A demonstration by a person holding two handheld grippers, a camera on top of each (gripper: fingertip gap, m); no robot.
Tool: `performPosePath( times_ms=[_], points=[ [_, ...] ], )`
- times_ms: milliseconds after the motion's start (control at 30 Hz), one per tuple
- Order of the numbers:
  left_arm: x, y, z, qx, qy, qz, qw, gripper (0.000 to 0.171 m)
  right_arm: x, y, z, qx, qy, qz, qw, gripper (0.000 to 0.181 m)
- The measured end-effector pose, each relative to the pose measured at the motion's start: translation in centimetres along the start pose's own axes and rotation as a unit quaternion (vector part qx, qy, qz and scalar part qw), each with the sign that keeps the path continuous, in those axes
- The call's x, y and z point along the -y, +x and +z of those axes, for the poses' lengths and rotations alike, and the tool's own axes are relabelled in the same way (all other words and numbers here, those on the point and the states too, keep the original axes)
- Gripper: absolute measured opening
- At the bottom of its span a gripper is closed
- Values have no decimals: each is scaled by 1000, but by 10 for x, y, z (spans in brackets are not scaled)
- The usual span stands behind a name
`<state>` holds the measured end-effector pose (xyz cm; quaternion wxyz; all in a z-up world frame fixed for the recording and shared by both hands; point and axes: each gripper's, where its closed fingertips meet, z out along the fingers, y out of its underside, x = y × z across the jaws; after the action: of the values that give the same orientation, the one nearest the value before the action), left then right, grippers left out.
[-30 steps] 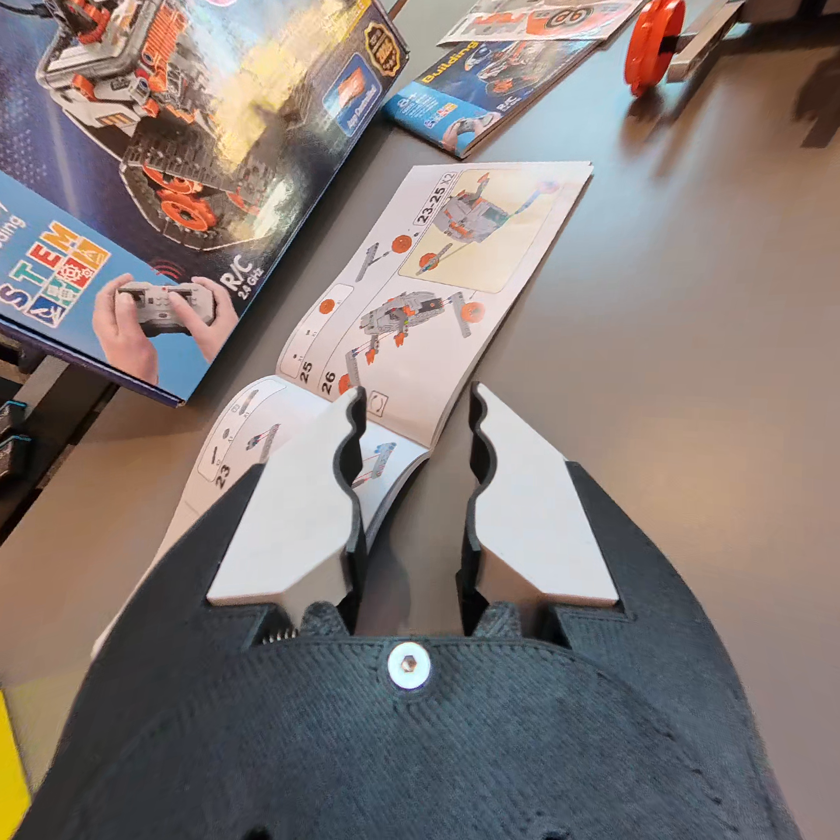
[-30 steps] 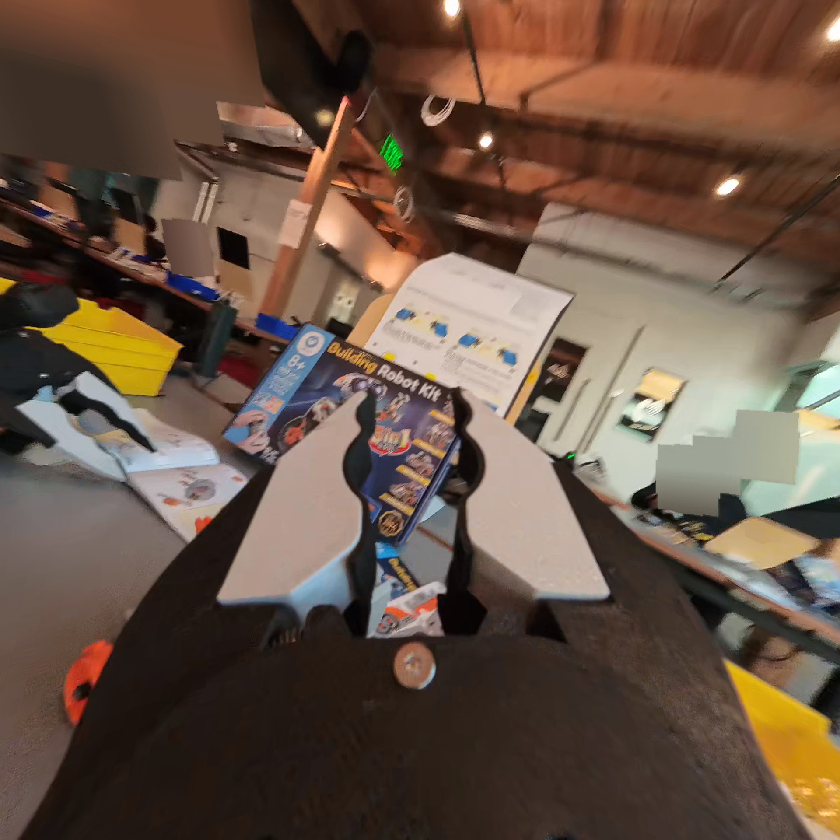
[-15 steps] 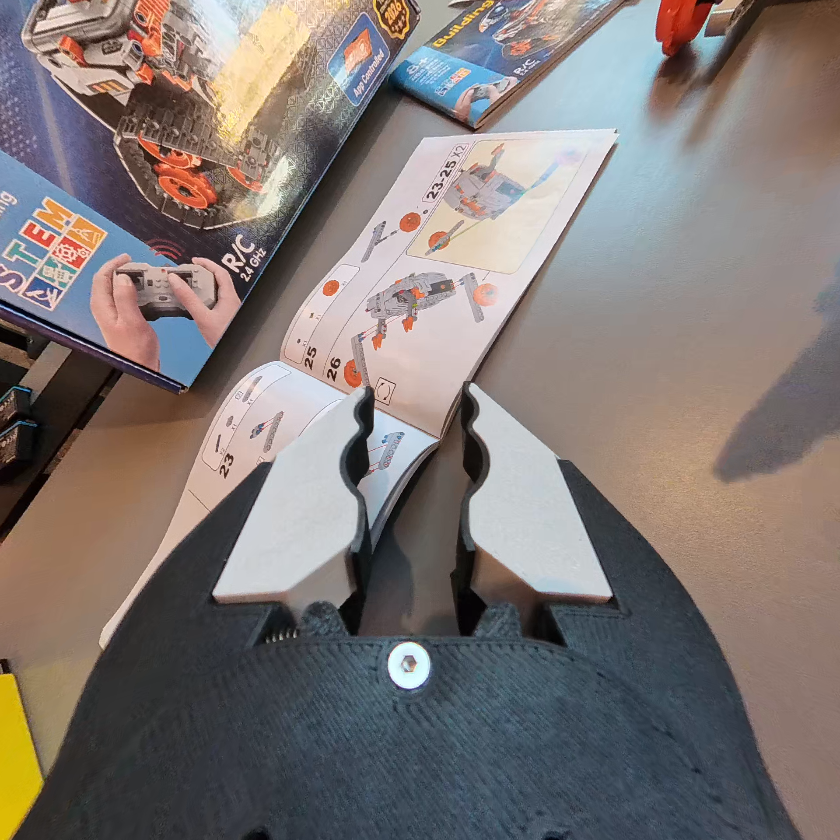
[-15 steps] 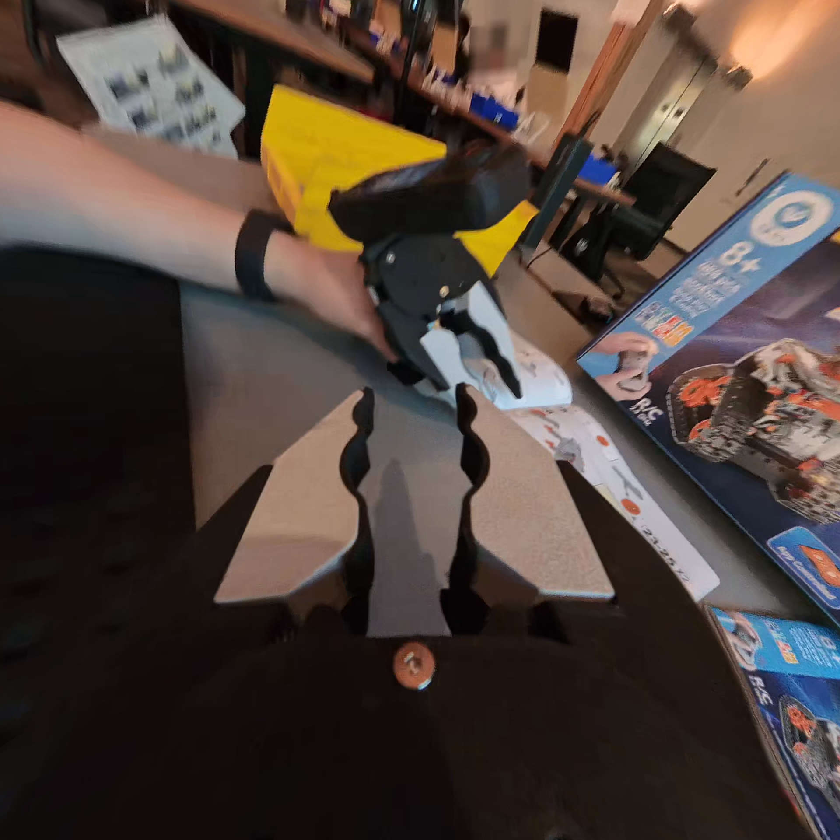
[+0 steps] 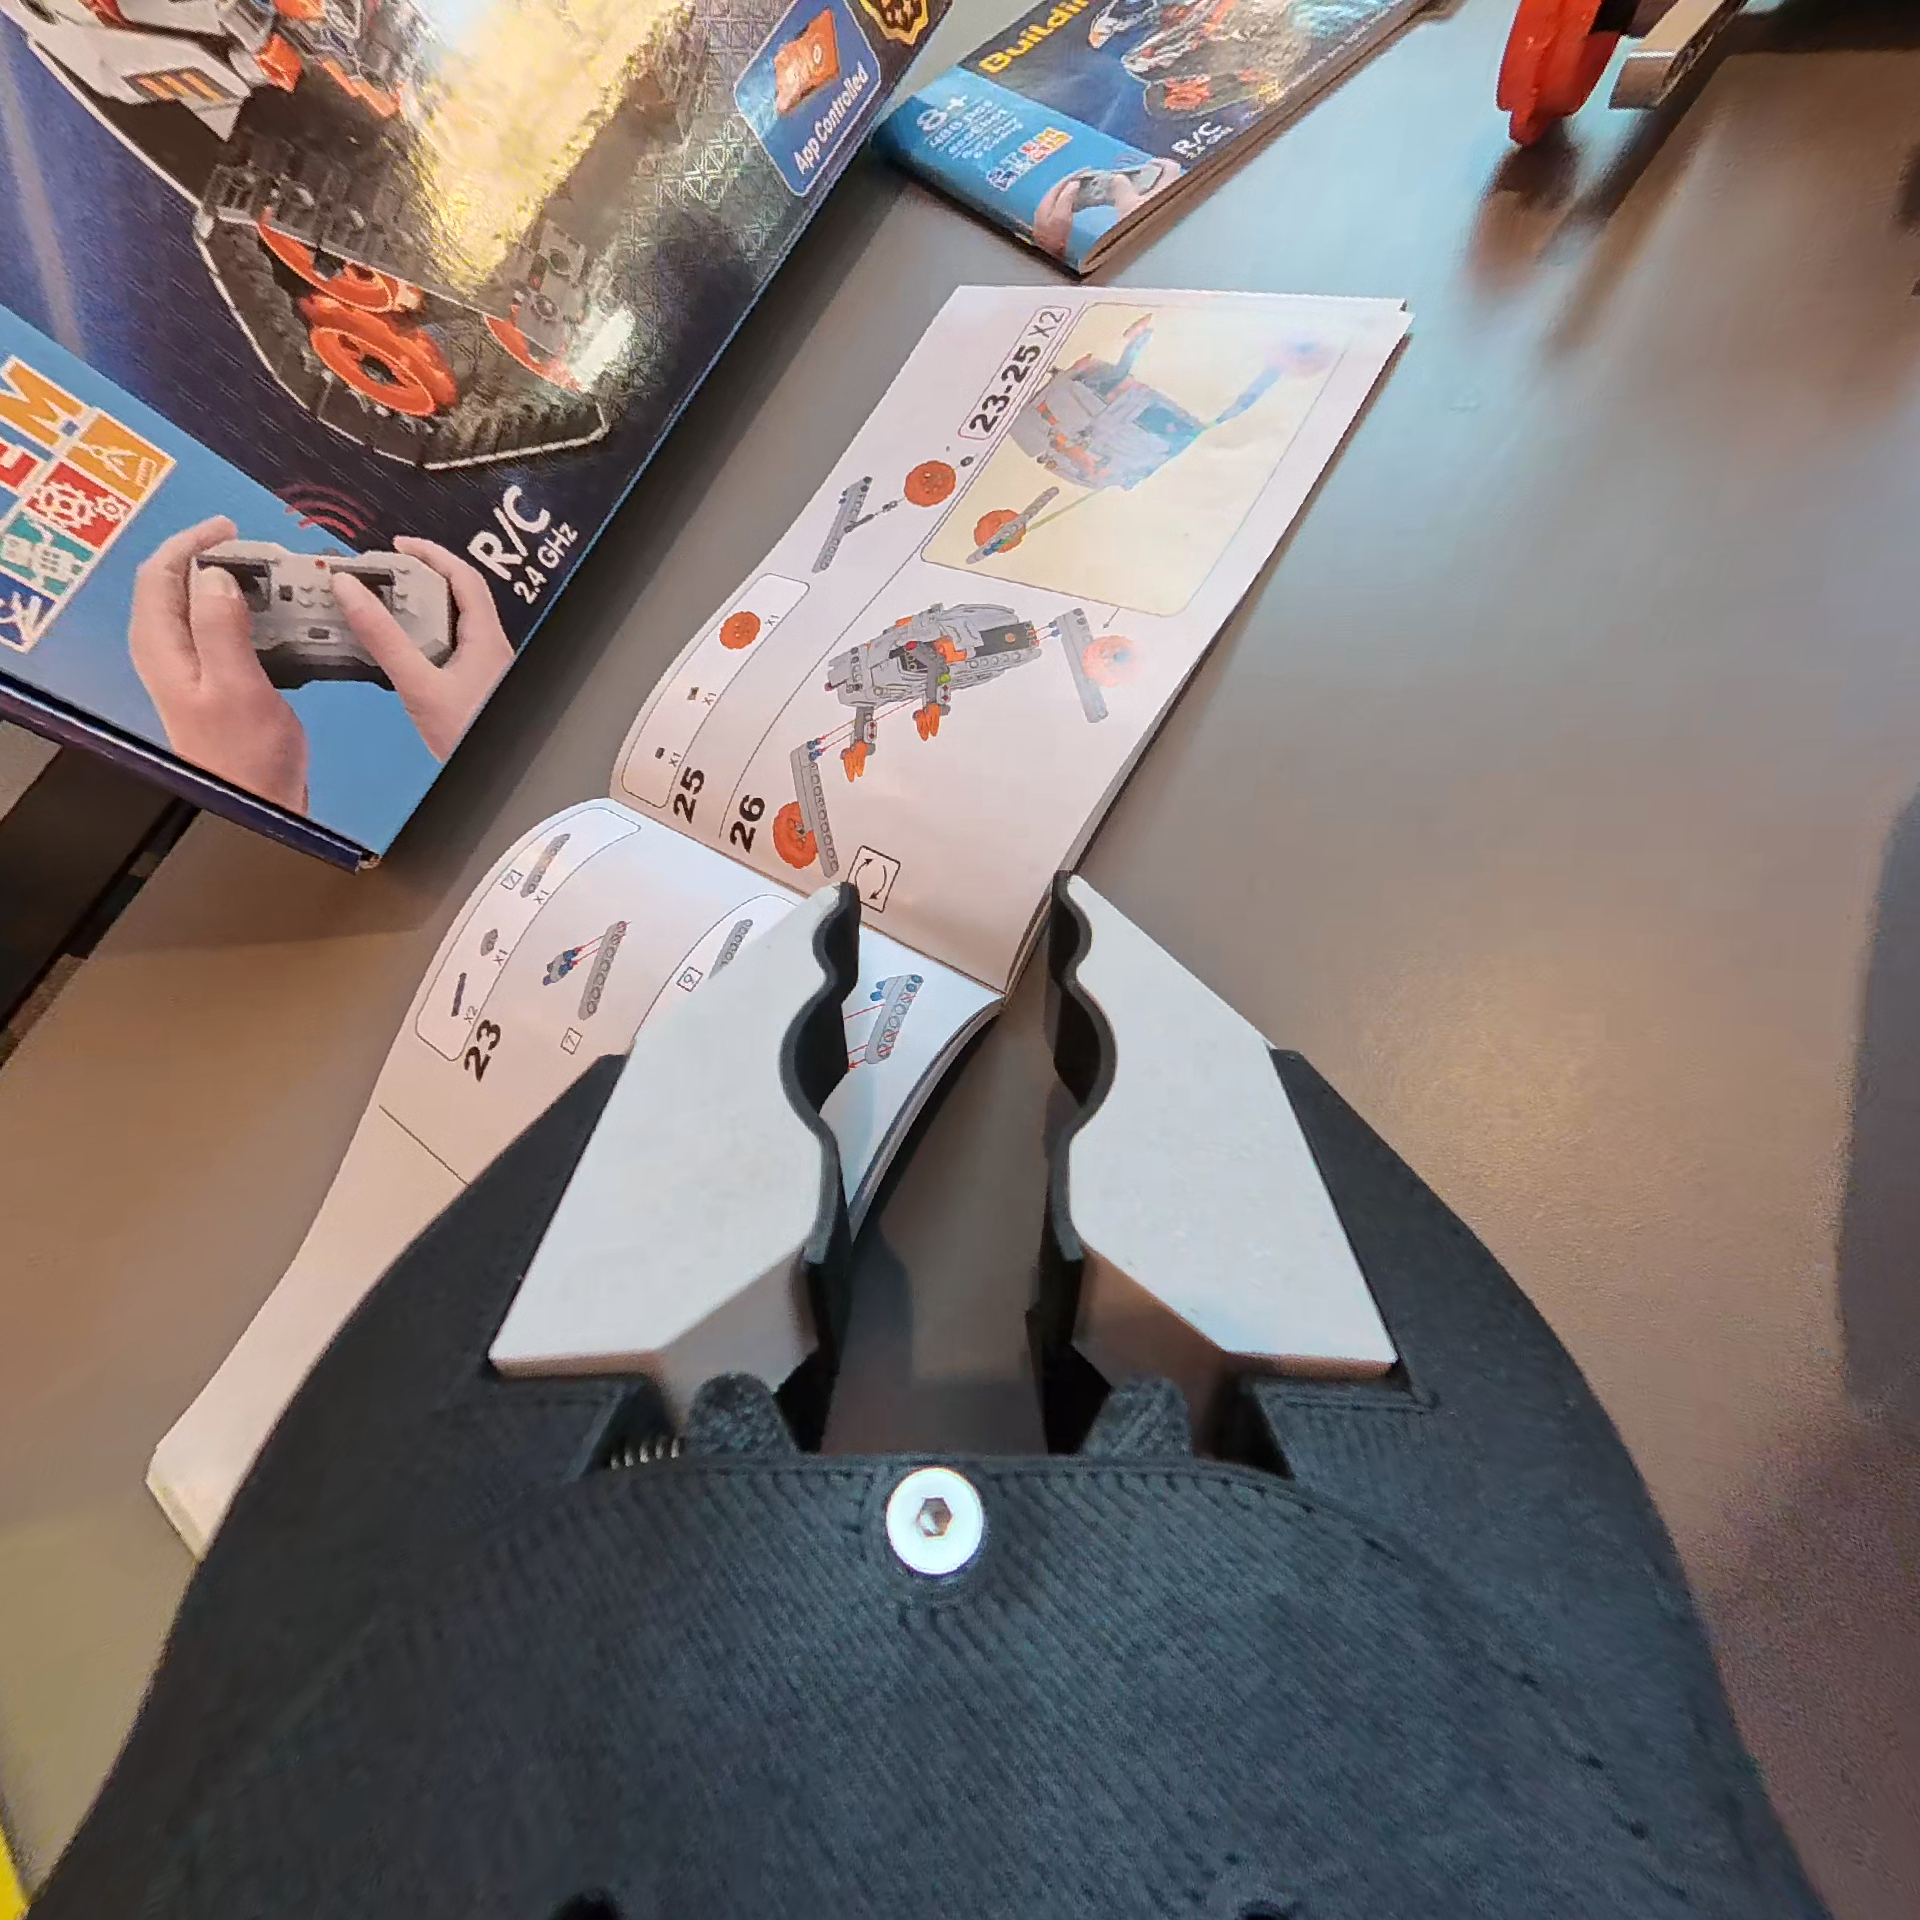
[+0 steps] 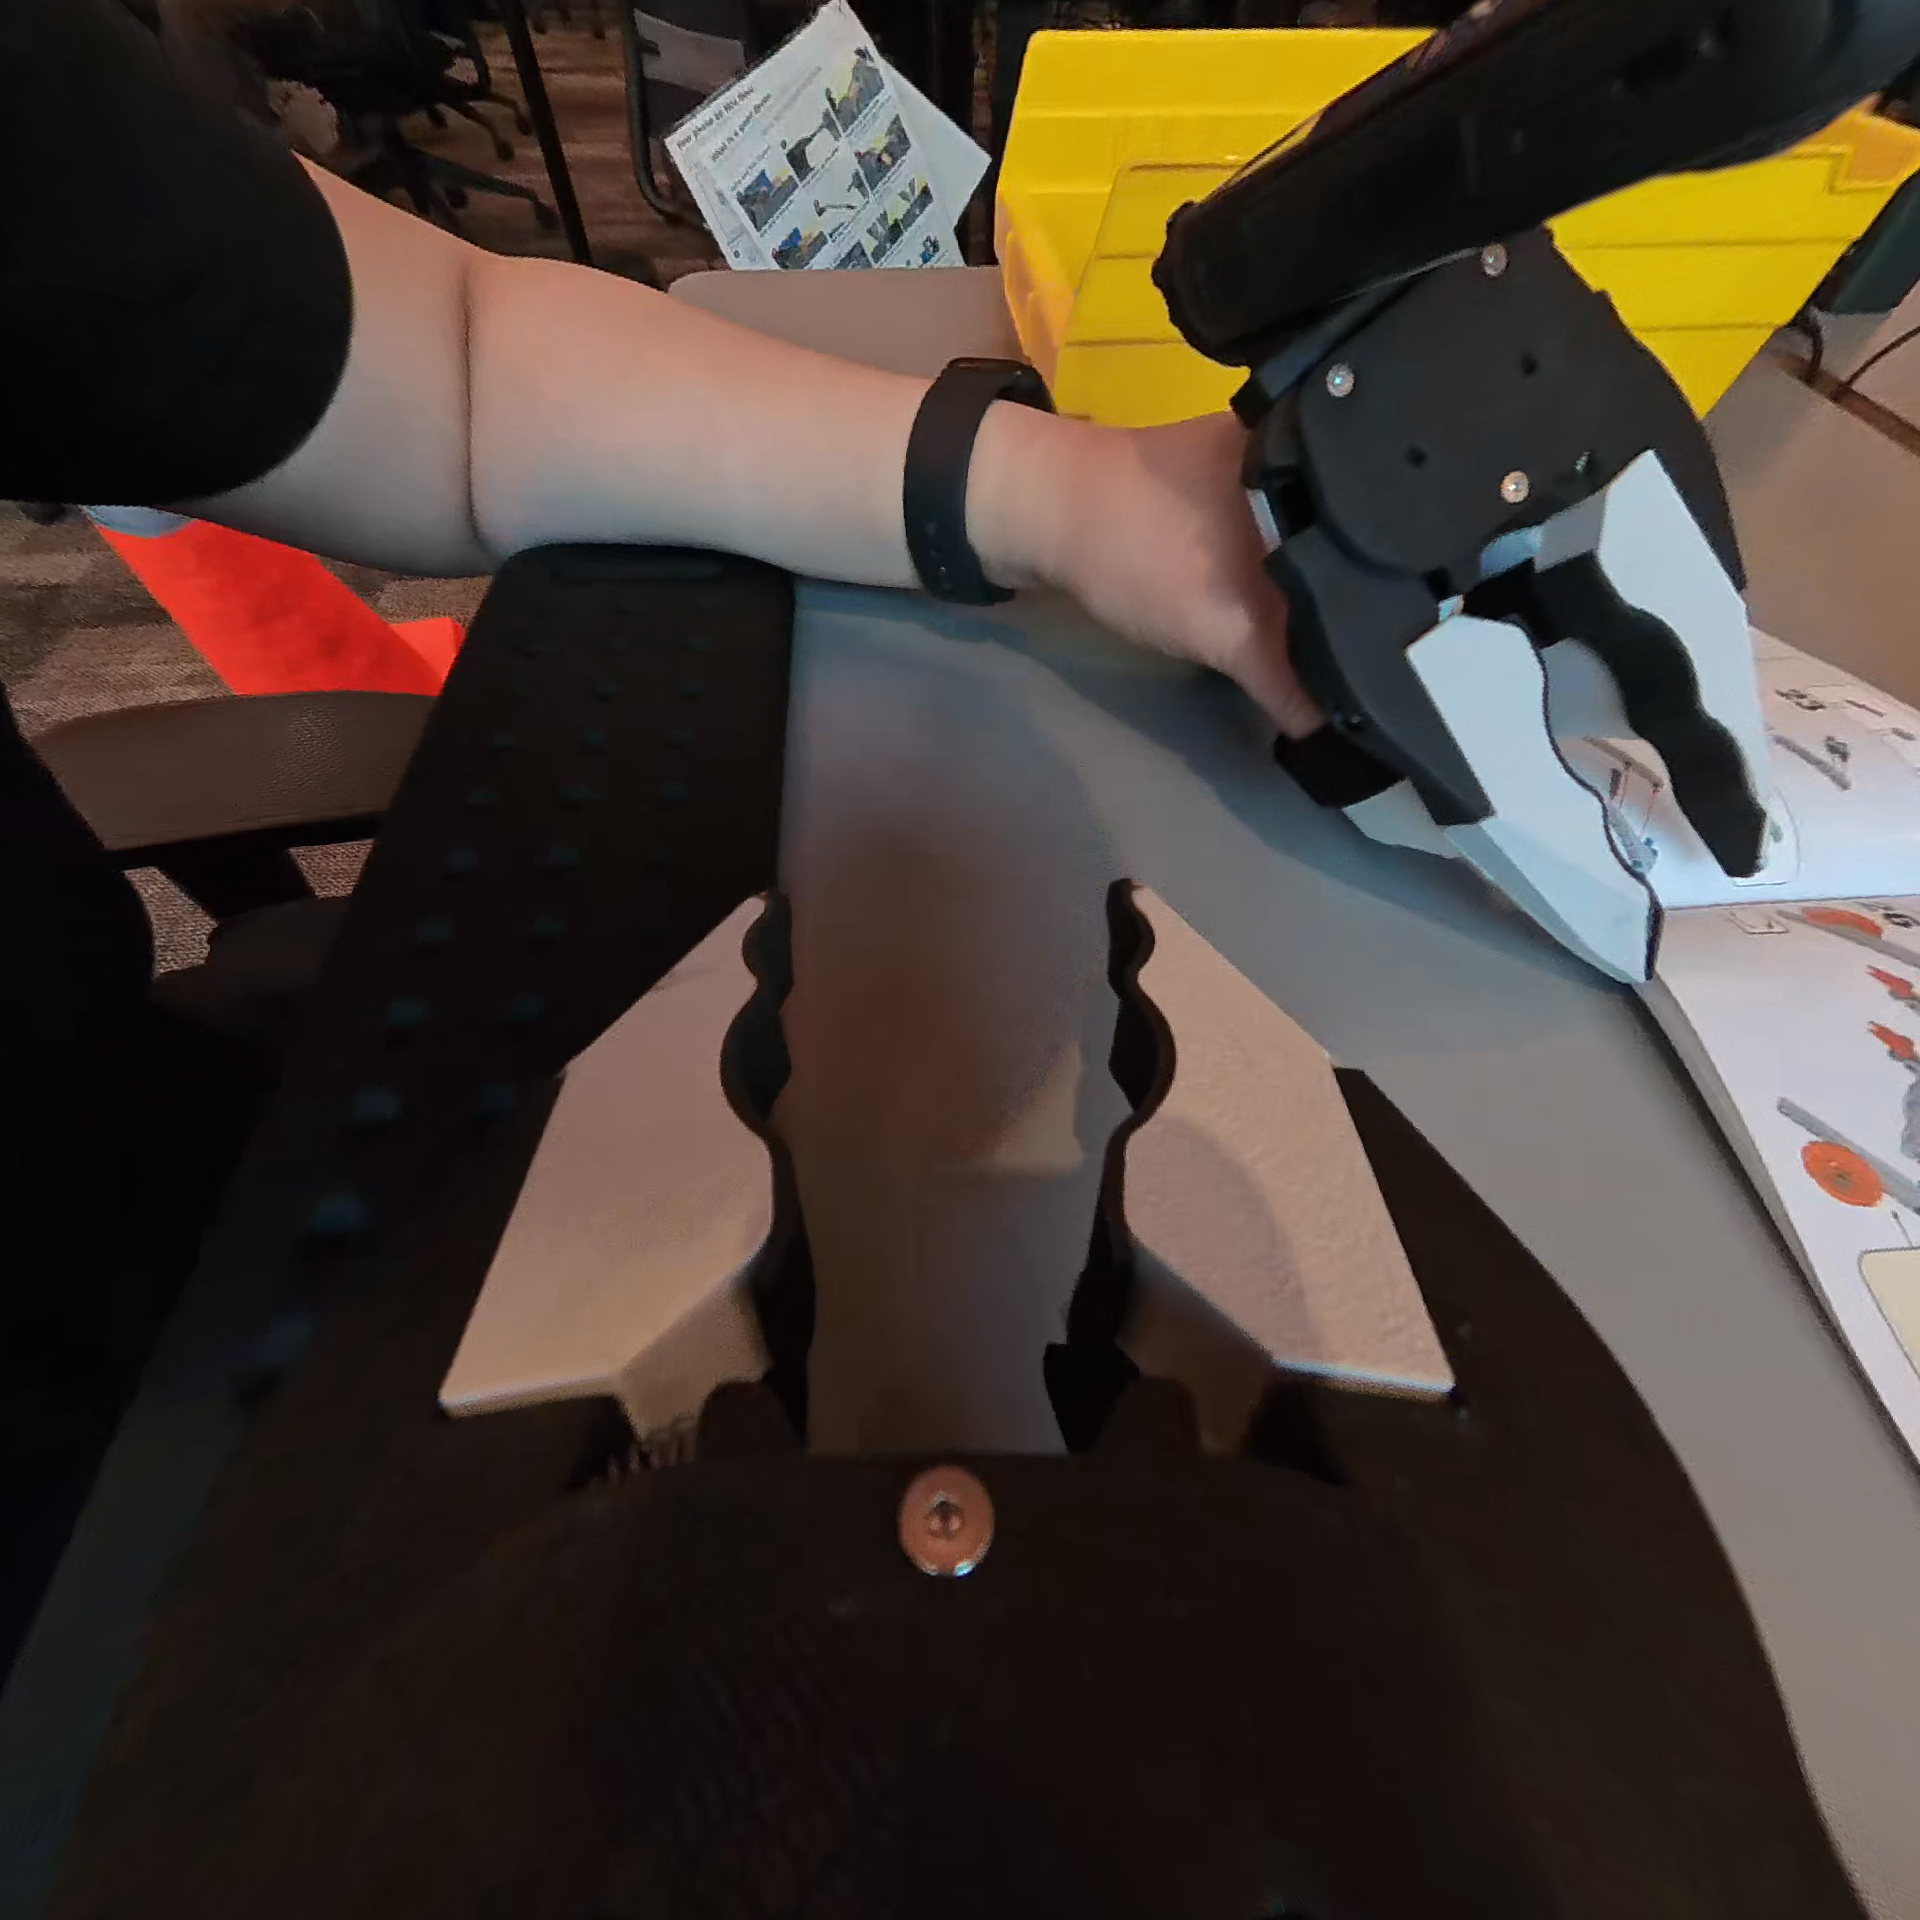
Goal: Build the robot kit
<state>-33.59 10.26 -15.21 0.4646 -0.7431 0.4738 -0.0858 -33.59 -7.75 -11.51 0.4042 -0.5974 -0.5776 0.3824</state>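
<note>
An open instruction booklet [image 5: 997,644] lies flat on the grey table [image 5: 1507,935]. My left gripper [image 5: 951,899] is open and empty, low over the booklet's near edge by the spine. Its left finger [image 5: 707,1122] covers part of the curled left page; its right finger hangs over bare table. My right gripper [image 6: 951,904] is open and empty above bare table [image 6: 935,748] near the person's side. In the right wrist view the left gripper [image 6: 1694,899] shows at upper right, held by a hand, tips down on the booklet [image 6: 1808,1101].
A large dark-blue toy kit box [image 5: 343,312] lies left of the booklet, a smaller closed booklet [image 5: 1122,114] behind it, and an orange wheel [image 5: 1548,62] at far right. A forearm with a black wristband [image 6: 956,478], a yellow bin [image 6: 1122,208] and a black chair back [image 6: 582,790] show. The left tips stand about 20 cm off the orange wheel [image 5: 1548,62].
My right gripper swung from pointing up at the room down to the table, facing the left gripper, and its jaws opened wider. My left gripper shifted only slightly over the booklet.
</note>
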Motion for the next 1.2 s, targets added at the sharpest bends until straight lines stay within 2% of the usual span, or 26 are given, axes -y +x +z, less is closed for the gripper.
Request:
performPosePath(
  times_ms=[200, 467, 1200],
  points=[
    [0, 0, 0, -10, -1, -10, 1000, 35, -10, 3, 2, 29, -21, 69, 997, 64],
    [1, -1, -2, -19, 7, -24, 1000, 33, -8, 9, 0, 48, -7, 138, 989, 64],
    [0, 1, -1, -19, 2, -16, 1000, 31, -10, 4, 2, 58, -16, 127, 990, 64]
  ],
)
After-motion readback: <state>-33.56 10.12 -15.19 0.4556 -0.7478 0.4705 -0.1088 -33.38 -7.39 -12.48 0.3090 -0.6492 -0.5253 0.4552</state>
